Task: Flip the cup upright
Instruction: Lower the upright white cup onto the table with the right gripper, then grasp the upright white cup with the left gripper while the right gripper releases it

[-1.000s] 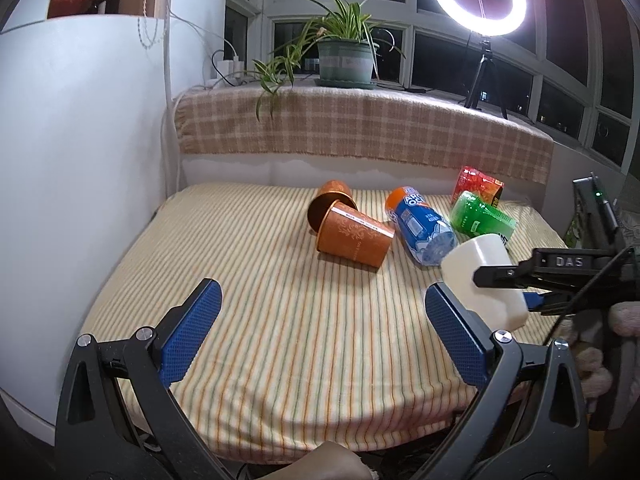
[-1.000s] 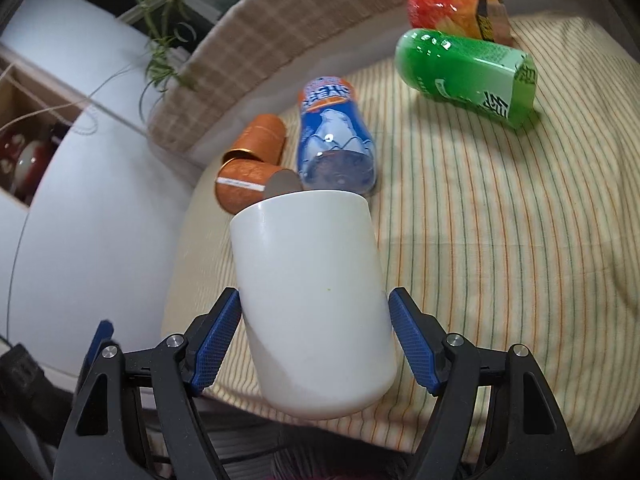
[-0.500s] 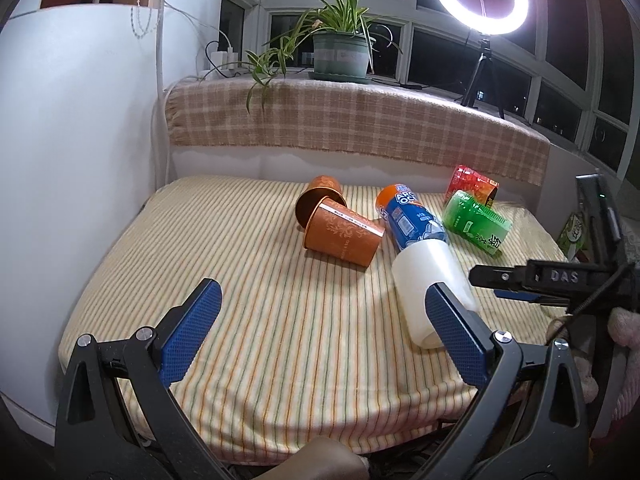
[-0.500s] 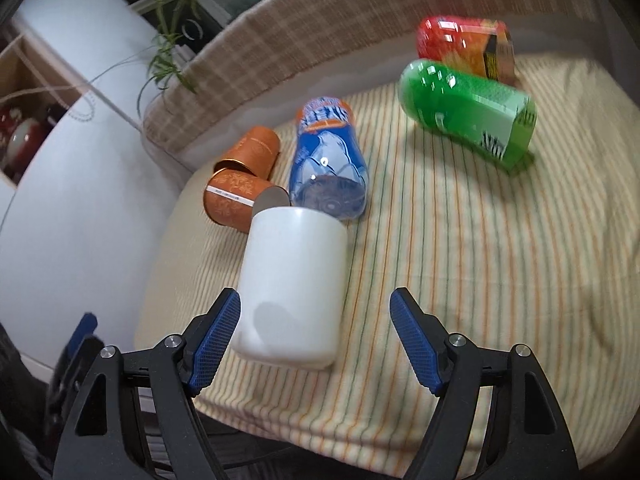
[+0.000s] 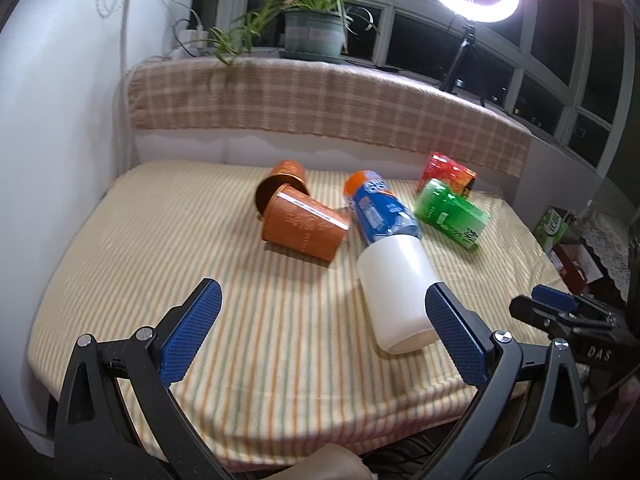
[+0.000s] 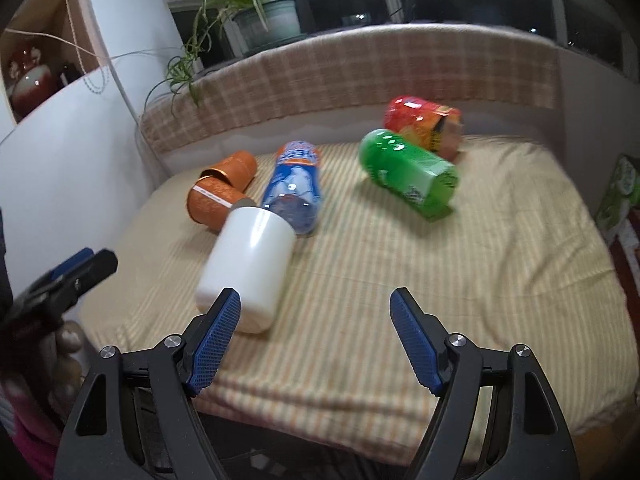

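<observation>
A white cup [image 5: 396, 292] lies on its side on the striped cloth, base toward the front edge, mouth toward a blue bottle. It also shows in the right wrist view [image 6: 248, 264]. My left gripper [image 5: 320, 332] is open and empty, low over the front of the cloth, the cup just inside its right finger. My right gripper [image 6: 316, 340] is open and empty, pulled back from the cup, which lies just past its left finger. The right gripper shows in the left wrist view [image 5: 560, 312].
Two orange cups [image 5: 304, 228] lie on their sides left of the blue bottle [image 5: 380, 208]. A green bottle [image 5: 452, 212] and a red packet [image 5: 448, 172] lie at the back right. A checked ledge [image 5: 320, 100] and white wall [image 5: 52, 120] bound the cloth.
The right gripper held the white cup a second ago, then opened and let it go. The cup now lies on the cloth and the right gripper has drawn back.
</observation>
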Action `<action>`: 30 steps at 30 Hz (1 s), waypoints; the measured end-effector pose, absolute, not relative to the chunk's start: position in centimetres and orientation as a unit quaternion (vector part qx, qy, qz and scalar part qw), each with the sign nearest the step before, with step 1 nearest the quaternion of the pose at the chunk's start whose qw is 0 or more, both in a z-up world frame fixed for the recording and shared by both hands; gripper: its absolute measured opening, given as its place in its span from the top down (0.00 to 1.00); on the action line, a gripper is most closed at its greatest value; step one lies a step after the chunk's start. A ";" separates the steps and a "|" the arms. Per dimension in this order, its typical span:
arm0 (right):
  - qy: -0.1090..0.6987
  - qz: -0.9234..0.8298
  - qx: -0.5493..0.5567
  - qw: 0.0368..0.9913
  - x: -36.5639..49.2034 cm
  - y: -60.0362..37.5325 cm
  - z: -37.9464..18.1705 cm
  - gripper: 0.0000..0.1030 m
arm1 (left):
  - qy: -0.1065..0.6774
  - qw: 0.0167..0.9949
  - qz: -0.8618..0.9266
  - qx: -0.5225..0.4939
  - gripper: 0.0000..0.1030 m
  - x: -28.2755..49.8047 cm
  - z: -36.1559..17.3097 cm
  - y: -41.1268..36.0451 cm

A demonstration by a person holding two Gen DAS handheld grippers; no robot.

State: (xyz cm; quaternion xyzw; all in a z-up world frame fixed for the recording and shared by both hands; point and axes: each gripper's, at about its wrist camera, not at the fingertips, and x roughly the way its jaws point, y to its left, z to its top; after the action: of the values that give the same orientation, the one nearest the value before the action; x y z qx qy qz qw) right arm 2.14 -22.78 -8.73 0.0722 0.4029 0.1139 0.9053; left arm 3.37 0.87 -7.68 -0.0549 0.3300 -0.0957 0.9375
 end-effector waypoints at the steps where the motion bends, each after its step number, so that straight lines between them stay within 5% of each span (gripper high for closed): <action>1: 0.401 0.107 0.073 0.907 1.8 -23.2 -8.8 0.25 | 0.335 0.935 -0.102 -0.058 0.00 3.7 -7.7 0.7; 17: 0.399 0.046 0.095 0.911 -0.7 -27.2 -9.8 0.25 | 0.493 0.815 -0.214 -0.215 0.03 13.2 -12.2 0.2; 30: 0.397 0.034 0.088 0.913 -0.9 -27.4 -9.9 0.25 | 0.540 0.771 -0.228 -0.250 0.12 16.4 -14.9 -1.5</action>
State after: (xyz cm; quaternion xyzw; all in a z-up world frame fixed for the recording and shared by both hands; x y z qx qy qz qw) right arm -0.90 -27.39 -9.95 0.0876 0.3969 0.0342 0.9130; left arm 16.43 -1.52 -14.91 -0.2497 0.5397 -0.2278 0.7710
